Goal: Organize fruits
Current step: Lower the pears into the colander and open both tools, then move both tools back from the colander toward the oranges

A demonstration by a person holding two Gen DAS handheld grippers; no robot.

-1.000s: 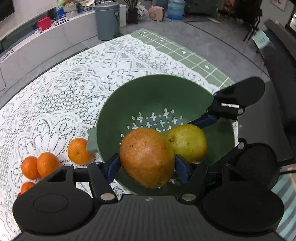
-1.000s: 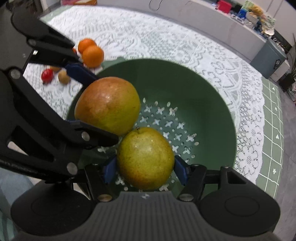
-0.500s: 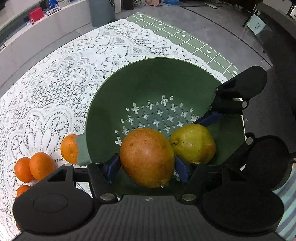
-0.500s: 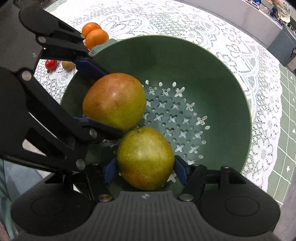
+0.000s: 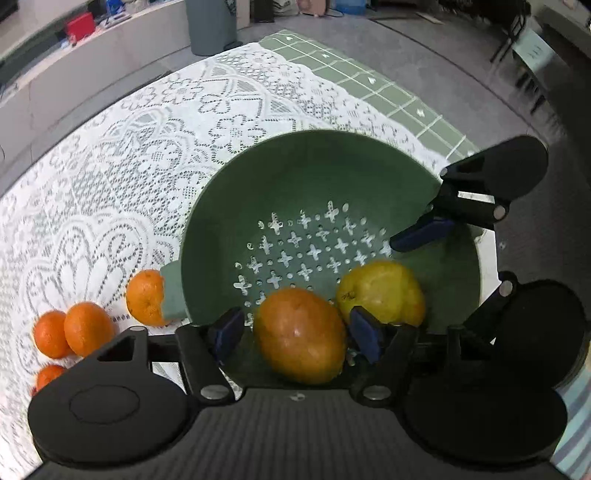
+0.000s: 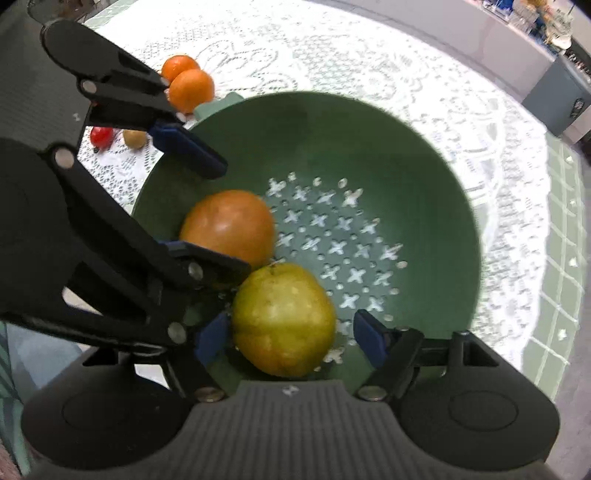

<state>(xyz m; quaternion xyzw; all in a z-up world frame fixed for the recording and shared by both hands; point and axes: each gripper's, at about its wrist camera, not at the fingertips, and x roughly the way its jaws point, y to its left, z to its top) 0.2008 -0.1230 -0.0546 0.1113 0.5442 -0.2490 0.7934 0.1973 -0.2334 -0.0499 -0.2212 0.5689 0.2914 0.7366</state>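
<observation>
Resting in the green colander (image 5: 314, 173) (image 6: 424, 177) are two fruits: an orange-red mango (image 5: 301, 334) (image 6: 229, 225) and a yellow-green pear (image 5: 382, 291) (image 6: 282, 317), side by side and touching low against the wall nearest both cameras. The colander stands near the edge of the table where the white lace cloth (image 5: 110, 177) (image 6: 332, 55) gives way to a green checked cloth (image 5: 388, 92) (image 6: 561, 240).

The left gripper (image 5: 295, 332) (image 6: 192, 195) has its jaws spread wider than the mango, with a clear gap on the left and the right pad close beside the fruit; it grips nothing. The right gripper (image 6: 291, 336) (image 5: 402, 277) is likewise spread apart around the pear, with its left pad right at the pear's side and an open gap on the right, so the pear lies loose in the colander.

Outside the colander, on the lace towards the left edge of the table, lie several small oranges (image 5: 86, 328) (image 6: 190, 90). One orange (image 5: 144, 297) sits just beside the colander's handle tab (image 5: 171, 291). In the right wrist view, a small red fruit (image 6: 101, 136) and a small brownish fruit (image 6: 135, 138) lie on the lace beyond the left gripper's arm.

Past the far edge of the table stands a grey bin (image 5: 212, 26) (image 6: 554, 99).
</observation>
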